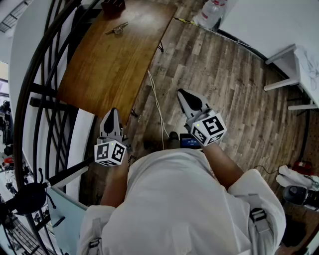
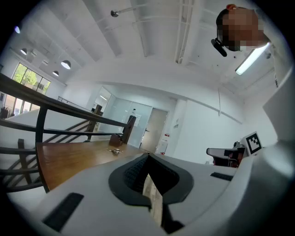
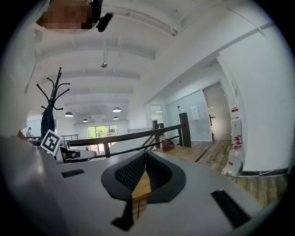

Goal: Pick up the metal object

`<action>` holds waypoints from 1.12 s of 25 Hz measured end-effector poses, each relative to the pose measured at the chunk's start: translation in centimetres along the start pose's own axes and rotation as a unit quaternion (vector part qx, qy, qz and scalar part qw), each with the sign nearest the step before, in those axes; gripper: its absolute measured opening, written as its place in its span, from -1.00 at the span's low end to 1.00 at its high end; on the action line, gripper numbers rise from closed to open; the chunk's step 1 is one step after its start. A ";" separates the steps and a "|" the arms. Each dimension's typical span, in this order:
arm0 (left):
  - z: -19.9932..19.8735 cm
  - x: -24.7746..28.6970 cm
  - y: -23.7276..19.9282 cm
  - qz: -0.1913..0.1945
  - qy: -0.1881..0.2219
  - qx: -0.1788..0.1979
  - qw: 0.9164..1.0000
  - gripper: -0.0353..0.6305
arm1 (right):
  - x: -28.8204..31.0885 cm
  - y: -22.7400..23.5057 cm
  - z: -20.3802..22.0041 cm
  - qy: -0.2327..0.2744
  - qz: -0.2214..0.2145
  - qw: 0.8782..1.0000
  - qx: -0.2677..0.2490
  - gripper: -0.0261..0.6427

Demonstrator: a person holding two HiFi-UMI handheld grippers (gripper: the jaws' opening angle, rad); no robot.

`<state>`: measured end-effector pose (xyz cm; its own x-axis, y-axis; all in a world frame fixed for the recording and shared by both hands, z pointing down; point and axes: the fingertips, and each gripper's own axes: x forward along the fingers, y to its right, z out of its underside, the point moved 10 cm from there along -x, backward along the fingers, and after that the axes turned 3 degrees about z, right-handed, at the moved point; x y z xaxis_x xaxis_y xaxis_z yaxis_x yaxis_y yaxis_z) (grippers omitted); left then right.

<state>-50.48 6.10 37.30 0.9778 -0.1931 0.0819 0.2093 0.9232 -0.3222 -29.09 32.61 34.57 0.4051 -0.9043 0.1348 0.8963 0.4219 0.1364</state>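
Observation:
The metal object, a small silvery piece, lies at the far end of the brown wooden table. In the left gripper view the metal object shows small and distant on the tabletop. My left gripper hangs close to my body near the table's near corner, far short of the object, with its jaws shut and nothing between them. My right gripper is over the plank floor to the right of the table, jaws also shut and empty. Both gripper views look level across the room, along the left gripper and the right gripper.
A dark brown box stands at the table's far edge beyond the metal object. A black railing runs along the table's left side. A white cable trails on the floor. A water bottle and a white table are at the right.

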 end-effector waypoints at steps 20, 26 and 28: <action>0.4 1.0 2.9 0.029 -0.016 0.014 0.999 -0.86 | -1.6 0.9 1.4 0.005 -0.017 0.999 0.039 -0.85; 2.3 1.6 4.9 0.012 -0.025 0.028 0.999 -0.86 | -3.5 3.7 2.6 0.005 0.006 0.999 0.050 -0.85; 3.1 1.7 5.9 0.004 -0.026 0.032 0.999 -0.86 | -4.3 4.7 3.1 0.000 0.008 0.999 0.053 -0.85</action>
<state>-47.66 12.21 38.44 0.9769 -0.1700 0.1293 0.1991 0.9440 -0.2629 -27.15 38.69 37.67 0.4192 -0.8975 0.1370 0.8655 0.4406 0.2382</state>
